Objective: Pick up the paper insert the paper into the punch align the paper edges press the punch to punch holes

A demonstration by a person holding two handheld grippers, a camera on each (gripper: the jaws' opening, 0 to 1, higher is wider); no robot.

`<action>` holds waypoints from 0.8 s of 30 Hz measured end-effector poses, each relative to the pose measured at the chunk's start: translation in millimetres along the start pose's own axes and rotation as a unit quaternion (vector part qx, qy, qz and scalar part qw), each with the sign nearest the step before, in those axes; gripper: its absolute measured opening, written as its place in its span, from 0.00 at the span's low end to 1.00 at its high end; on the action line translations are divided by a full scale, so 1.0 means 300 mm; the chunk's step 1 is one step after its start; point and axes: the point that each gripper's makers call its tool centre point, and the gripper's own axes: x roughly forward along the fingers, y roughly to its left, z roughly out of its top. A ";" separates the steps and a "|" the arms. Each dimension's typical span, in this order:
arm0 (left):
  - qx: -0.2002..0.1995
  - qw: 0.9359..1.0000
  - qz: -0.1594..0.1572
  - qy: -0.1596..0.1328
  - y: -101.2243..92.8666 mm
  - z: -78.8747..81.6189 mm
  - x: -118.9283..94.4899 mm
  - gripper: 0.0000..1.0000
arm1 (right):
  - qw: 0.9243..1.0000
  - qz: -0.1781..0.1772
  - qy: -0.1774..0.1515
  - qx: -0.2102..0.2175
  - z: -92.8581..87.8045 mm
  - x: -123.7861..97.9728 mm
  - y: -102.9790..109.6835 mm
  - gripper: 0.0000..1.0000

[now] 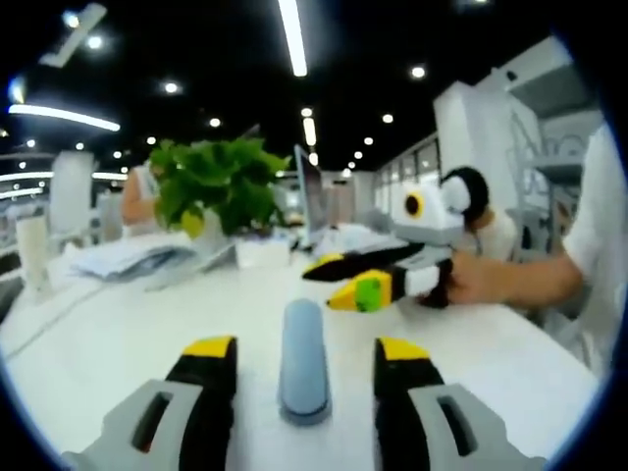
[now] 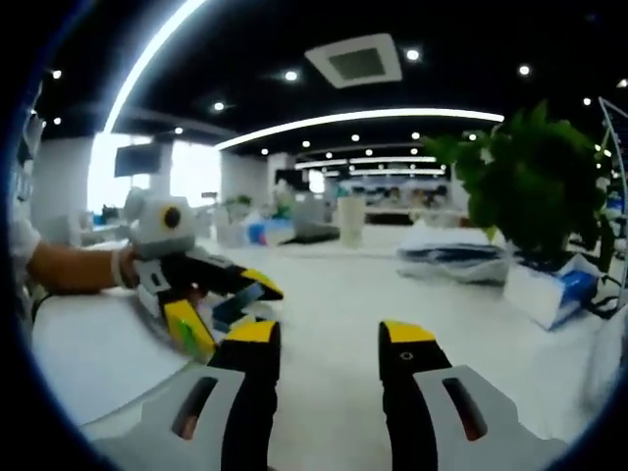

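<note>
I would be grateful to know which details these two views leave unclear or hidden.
- Right gripper view: the left gripper is blurred, so the small blue thing at its jaws cannot be identified, nor whether it is gripped.
- Left gripper view: the blue-grey object on the table is seen end-on; its form is unclear.
- Left gripper view: the paper stack is far and soft, so single sheets cannot be told apart.

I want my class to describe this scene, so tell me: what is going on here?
A person holds a yellow-tipped gripper in each hand over a white table. The left gripper is open, its jaws either side of a blue-grey oblong punch lying on the table. The right gripper is open and holds nothing. A stack of white paper lies further back beside a green potted plant; no sheet is picked up yet.
</note>
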 end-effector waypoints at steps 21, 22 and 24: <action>0.013 1.000 0.010 0.025 -0.083 0.007 -0.240 0.66 | 1.000 -0.002 -0.001 0.009 -0.010 -0.007 -0.009 0.41; 0.016 0.999 0.013 0.029 -0.088 -0.001 -0.266 0.66 | 1.000 -0.001 0.000 0.007 -0.010 -0.006 -0.009 0.41; 0.017 0.999 0.018 0.030 -0.102 -0.007 -0.323 0.66 | 1.000 -0.002 0.000 0.008 -0.011 -0.007 -0.010 0.41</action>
